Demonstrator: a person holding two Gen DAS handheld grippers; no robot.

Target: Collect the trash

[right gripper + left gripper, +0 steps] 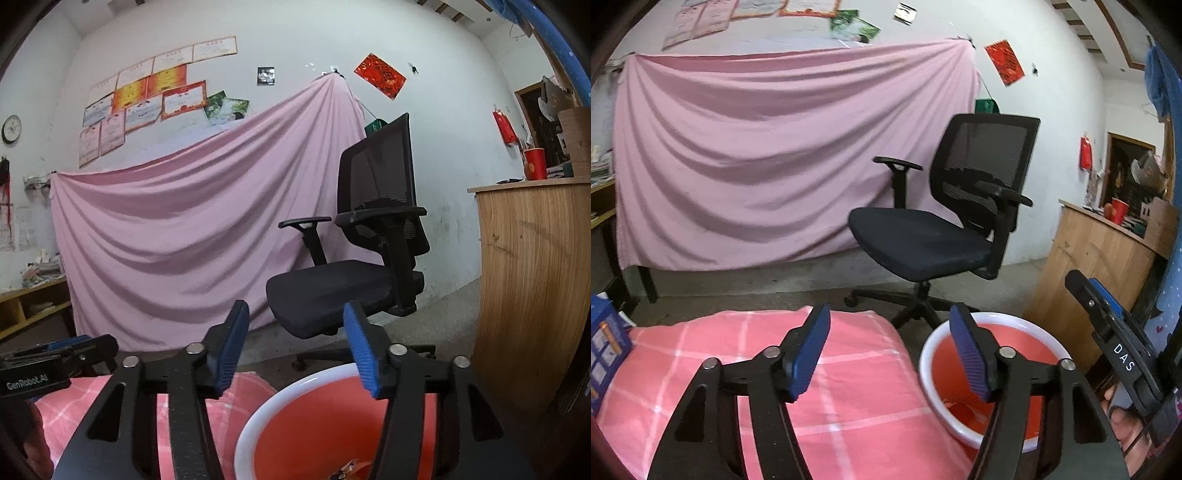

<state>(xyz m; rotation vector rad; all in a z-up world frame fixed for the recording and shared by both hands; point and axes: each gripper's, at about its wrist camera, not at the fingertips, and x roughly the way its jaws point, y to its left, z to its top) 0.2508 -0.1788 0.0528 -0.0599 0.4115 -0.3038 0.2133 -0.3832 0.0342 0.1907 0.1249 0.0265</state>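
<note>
A red basin with a white rim (925, 363) stands beside a pink checked quilt (849, 369); it also shows in the right wrist view (255, 417). Small bits of trash (960, 408) lie on its bottom, and a scrap shows in the right wrist view (347, 470). My left gripper (890, 350) is open and empty, above the quilt's right edge and the basin. My right gripper (295, 350) is open and empty, right above the basin. The right gripper's body (1115, 343) shows at the right in the left wrist view.
A black office chair (942, 221) stands on the concrete floor beyond the basin. A pink sheet (757, 158) hangs on the back wall. A wooden counter (532, 280) with a red cup (535, 163) is at the right. A blue box (605, 350) lies at the quilt's left.
</note>
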